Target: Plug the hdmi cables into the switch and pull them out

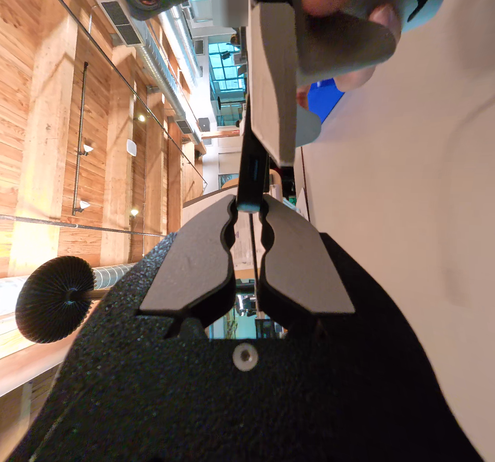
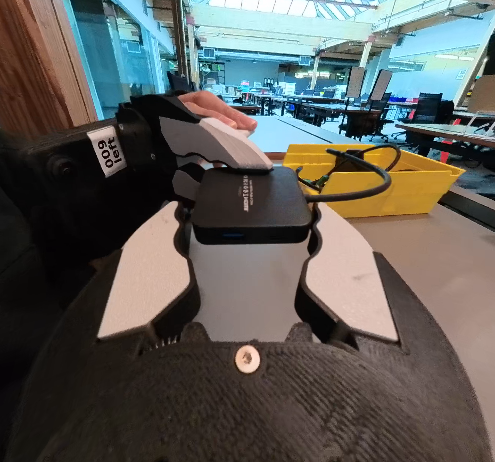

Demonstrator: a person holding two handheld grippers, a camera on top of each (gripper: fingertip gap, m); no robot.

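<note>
The black switch (image 2: 251, 202) is a flat square box, held just above the table. My right gripper (image 2: 249, 218) holds it from the front, its wide-set fingers against the left and right sides. My left gripper (image 2: 222, 174) comes in from the left and clamps the switch from above and below. In the left wrist view my left gripper (image 1: 249, 206) pinches the thin edge of the switch (image 1: 253, 170), with a right gripper finger (image 1: 270, 87) beside it. A black cable (image 2: 380, 178) leaves the switch's right side and loops into the yellow bin. Its other end is hidden.
A yellow bin (image 2: 375, 194) with more cable and small parts stands just behind and right of the switch. The grey table (image 2: 428, 261) stretches to the right. A wooden post (image 2: 40, 47) is at the far left. A person's hand (image 2: 214, 108) holds the left gripper.
</note>
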